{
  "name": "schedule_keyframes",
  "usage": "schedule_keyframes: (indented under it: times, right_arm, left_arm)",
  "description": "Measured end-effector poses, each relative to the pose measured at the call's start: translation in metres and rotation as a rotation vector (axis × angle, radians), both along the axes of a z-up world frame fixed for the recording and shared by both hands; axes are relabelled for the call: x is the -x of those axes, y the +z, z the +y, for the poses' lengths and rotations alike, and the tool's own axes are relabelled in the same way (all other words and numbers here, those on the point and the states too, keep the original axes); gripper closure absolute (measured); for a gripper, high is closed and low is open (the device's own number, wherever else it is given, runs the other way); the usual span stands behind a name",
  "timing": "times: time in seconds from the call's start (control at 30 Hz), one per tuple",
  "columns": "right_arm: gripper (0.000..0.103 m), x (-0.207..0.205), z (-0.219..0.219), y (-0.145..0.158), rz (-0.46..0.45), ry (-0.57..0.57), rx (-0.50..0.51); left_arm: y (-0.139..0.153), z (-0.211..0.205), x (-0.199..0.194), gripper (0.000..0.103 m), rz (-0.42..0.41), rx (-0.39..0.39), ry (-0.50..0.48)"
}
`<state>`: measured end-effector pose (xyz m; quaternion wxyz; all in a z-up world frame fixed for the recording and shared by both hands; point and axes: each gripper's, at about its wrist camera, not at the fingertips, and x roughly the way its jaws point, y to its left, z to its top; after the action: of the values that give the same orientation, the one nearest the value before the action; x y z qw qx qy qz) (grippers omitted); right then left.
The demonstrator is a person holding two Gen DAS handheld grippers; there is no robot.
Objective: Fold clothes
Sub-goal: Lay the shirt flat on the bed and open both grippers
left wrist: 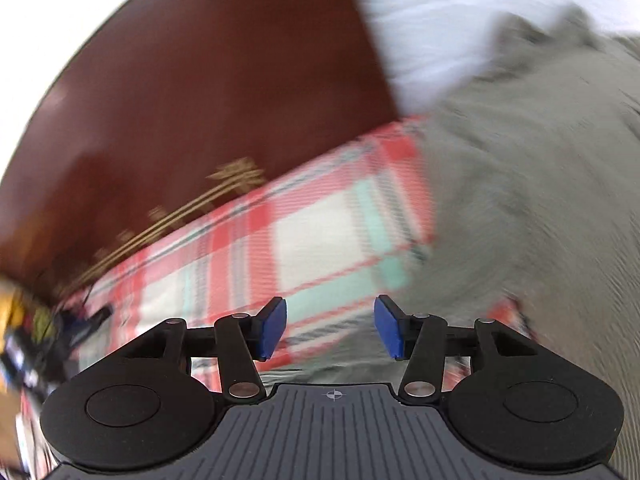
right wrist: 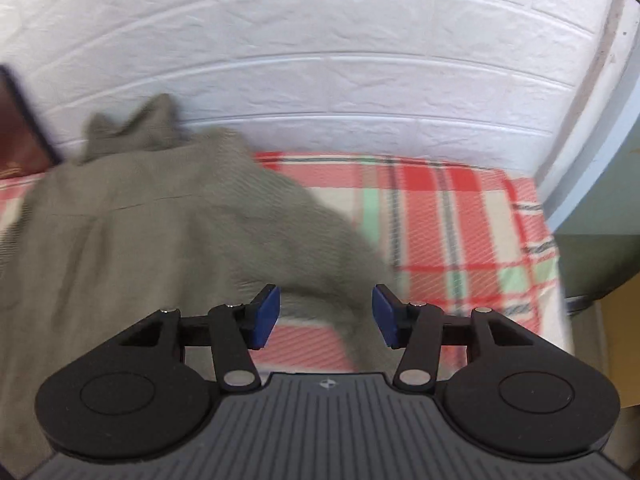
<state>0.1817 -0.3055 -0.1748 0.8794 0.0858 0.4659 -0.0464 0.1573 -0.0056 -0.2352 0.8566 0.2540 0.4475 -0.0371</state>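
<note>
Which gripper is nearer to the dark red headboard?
Left. The left gripper hovers over the plaid sheet close beside the headboard. From the right gripper the headboard shows only at the far edge, beyond the grey garment.

Grey garment [right wrist: 132, 216]: matt woven cloth; plaid sheet [right wrist: 448, 216] ribbed; headboard [left wrist: 208, 92] glossy (wood-like).

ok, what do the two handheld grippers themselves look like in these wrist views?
Both match. The left gripper and right gripper each have two blue rectangular pads on black linkage arms with silver pivot pins. Behind sit two round black discs flanking a ribbed dark grey centre plate bearing a small white crosshair mark. No cables, hands or sleeves show.
</note>
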Motion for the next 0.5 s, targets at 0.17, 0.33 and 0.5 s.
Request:
schedule_keyframes:
  times: [0.17,0.33,0.5]
  right_arm:
    - [0.047,0.021,0.032,0.007,0.017,0.071,-0.05]
    - [0.047,0.037,0.052,0.008,0.057,0.099,-0.066]
    - [0.047,0.049,0.06,0.002,0.072,0.057,-0.103]
  left_arm:
    - [-0.017,-0.025,-0.001,0.035,0.091,-0.041,-0.154]
    - [-0.016,-0.037,0.002,0.029,0.185,0.03,-0.256]
    - [-0.028,-0.049,0.01,0.023,0.177,-0.045,-0.331]
